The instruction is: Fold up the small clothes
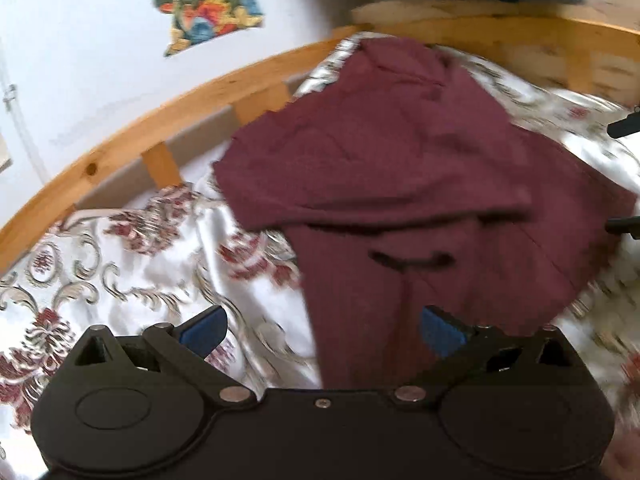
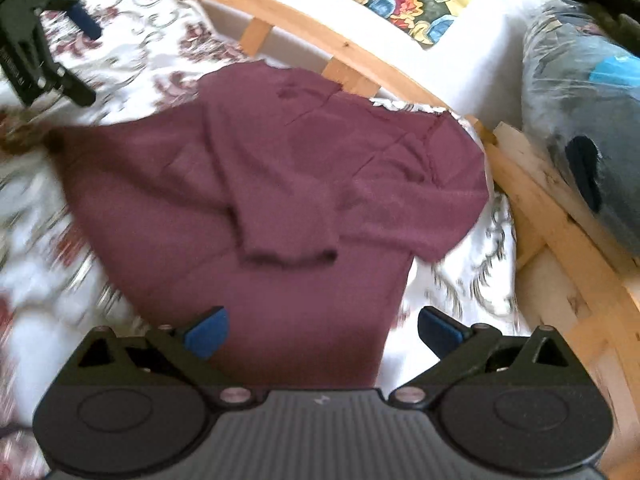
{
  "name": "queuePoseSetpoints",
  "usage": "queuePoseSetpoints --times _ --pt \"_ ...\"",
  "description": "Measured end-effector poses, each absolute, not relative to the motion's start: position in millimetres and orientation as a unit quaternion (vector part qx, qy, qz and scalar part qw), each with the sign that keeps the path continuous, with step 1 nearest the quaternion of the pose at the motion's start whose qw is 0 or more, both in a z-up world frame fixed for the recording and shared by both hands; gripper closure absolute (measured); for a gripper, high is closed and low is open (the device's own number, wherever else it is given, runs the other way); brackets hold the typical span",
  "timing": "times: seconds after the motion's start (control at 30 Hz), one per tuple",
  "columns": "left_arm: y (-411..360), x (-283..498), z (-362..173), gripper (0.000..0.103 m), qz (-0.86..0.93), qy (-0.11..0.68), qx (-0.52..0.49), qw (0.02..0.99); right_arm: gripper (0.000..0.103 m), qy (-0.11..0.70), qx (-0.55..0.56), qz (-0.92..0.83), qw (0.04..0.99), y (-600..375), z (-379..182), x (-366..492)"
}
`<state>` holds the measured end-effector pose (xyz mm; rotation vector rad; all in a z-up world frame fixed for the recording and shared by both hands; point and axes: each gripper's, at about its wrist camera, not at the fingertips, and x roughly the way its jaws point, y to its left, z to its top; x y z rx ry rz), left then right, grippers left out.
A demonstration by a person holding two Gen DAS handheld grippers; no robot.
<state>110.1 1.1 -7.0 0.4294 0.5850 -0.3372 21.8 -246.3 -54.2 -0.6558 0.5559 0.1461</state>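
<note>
Both pairs of jaws are seen spread wide, with nothing gripped between them. On the left gripper [image 1: 322,334] the blue pads [image 1: 204,330] are held apart above the near end of the maroon sweater [image 1: 400,168], one pad over the bedspread [image 1: 120,264] and the other over the knit, and no cloth is pinched. On the right gripper [image 2: 322,334] the blue fingertips [image 2: 208,336] are likewise parted, the sweater's hem lying below and between them without being pressed.

Just beyond the grippers, the maroon sweater [image 2: 280,168] is laid flat on the white bedspread [image 2: 472,280] printed with red and grey flowers. One sleeve is folded across the body, its cuff resting near the middle of the garment; the neck end is pointed away, toward the far rail. In the right wrist view, the left gripper [image 2: 70,44] is seen at the upper left over the bedspread, well apart from the sweater.

Farther off, the bed is bounded by a light wooden frame [image 1: 160,120] with short slats. Behind it a white wall [image 1: 80,60] is hung with a colourful picture [image 1: 200,0]. At the head end, a bundle wrapped in clear plastic [image 2: 580,120] is set beside the frame.
</note>
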Motion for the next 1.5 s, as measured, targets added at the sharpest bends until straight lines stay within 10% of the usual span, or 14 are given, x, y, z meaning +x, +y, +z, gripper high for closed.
queuePoseSetpoints --times 1.03,1.13,1.37,1.5 --pt "-18 102 -63 0.0 -0.127 0.306 0.334 0.882 0.019 0.288 -0.303 0.047 0.907 -246 -69 23" --pt "-16 102 -65 0.0 -0.12 0.299 0.353 0.879 0.031 0.295 -0.301 0.05 0.905 -246 -71 23" --pt "-21 97 -66 0.003 -0.114 0.287 0.362 0.88 0.096 0.306 -0.302 0.053 0.901 -243 -72 25" --pt "-22 96 -66 0.006 -0.12 0.286 0.365 0.878 0.099 0.299 -0.278 0.038 0.912 -252 -63 20"
